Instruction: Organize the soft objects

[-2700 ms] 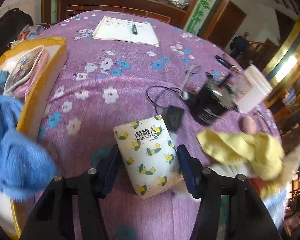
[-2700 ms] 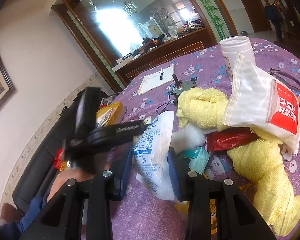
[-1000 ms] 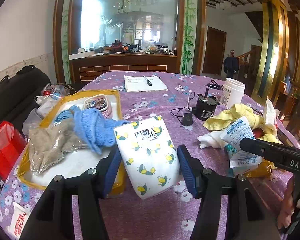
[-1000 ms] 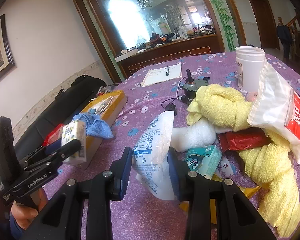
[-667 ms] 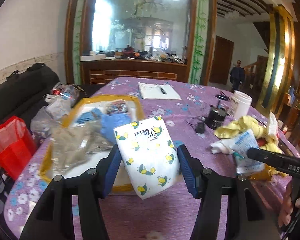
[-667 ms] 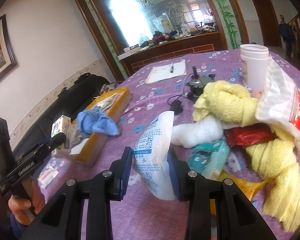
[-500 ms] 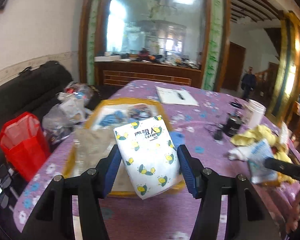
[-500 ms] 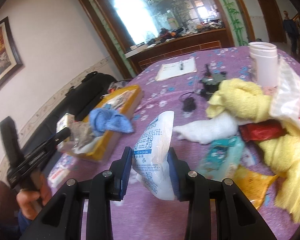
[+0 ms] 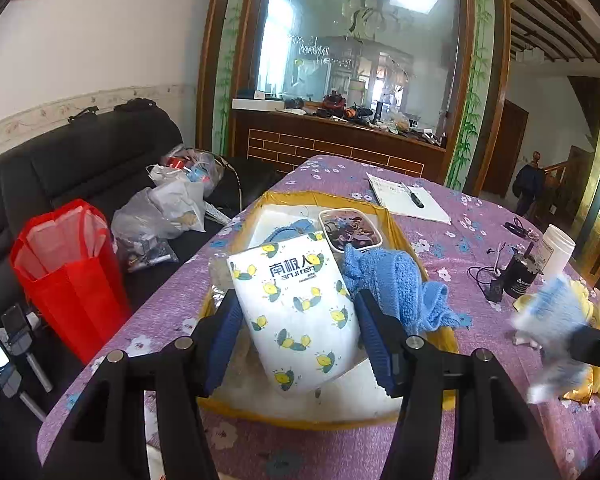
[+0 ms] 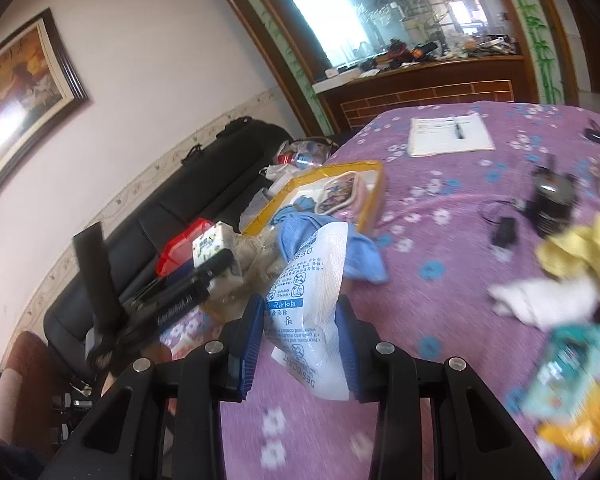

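My left gripper [image 9: 296,328] is shut on a white tissue pack with a lemon print [image 9: 296,304], held above the near end of the yellow tray [image 9: 404,236]. The tray holds a blue towel [image 9: 396,284], a patterned pouch [image 9: 348,228] and a clear plastic bag. My right gripper [image 10: 300,332] is shut on a white desiccant bag [image 10: 308,300], held over the purple tablecloth just right of the tray [image 10: 374,196]. The left gripper with the tissue pack [image 10: 216,256] also shows in the right wrist view. The desiccant bag shows blurred in the left wrist view [image 9: 552,332].
A yellow towel [image 10: 584,252], a white cloth [image 10: 540,300] and snack packets [image 10: 568,364] lie on the table's right side. A black motor with a cable [image 9: 520,276], a white jar [image 9: 556,248] and a notepad with a pen [image 9: 408,196] stand farther back. A red bag [image 9: 68,272] and a black sofa are left of the table.
Both grippers have moved left toward the tray with their loads. The left gripper now holds the tissue pack over the tray's near end. The right gripper's bag is closer to the tray.
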Available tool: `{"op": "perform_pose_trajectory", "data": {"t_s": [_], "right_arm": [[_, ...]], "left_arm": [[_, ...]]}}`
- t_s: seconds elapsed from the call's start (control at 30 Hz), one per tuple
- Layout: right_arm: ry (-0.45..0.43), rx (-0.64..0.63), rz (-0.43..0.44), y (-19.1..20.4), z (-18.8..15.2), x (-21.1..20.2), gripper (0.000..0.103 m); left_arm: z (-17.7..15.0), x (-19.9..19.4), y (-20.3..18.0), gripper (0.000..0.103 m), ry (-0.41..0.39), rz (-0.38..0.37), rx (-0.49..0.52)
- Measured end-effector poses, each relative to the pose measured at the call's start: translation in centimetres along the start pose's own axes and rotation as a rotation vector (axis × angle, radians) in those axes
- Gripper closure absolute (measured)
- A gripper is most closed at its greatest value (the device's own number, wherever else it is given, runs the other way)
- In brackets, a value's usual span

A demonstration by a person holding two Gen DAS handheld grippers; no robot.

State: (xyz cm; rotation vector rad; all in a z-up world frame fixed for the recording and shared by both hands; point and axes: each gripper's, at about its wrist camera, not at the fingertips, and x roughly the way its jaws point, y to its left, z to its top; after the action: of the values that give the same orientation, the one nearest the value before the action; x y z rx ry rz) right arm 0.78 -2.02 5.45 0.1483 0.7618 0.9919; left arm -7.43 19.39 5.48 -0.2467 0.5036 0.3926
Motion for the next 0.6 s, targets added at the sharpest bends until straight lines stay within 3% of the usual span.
{"op": "perform_pose_trajectory", "data": {"t_s": [0.23, 0.33, 0.6], "right_arm": [[0.069, 0.017, -0.037, 0.5, 2.5, 8.5, 0.064], [0.14, 0.047, 0.019, 0.2, 1.5, 11.0, 0.064], [0.163, -0.029, 0.006, 0.4, 0.5, 12.2, 0.062]], "left_arm": [[0.0, 1.7, 0.1, 0.046, 0.036, -0.002, 0.003], [-0.1, 2.2, 0.5, 0.046, 0.058, -0.017, -0.003], [-0.1, 3.8, 0.4, 0.045, 0.142, 0.001, 0.003]]}}
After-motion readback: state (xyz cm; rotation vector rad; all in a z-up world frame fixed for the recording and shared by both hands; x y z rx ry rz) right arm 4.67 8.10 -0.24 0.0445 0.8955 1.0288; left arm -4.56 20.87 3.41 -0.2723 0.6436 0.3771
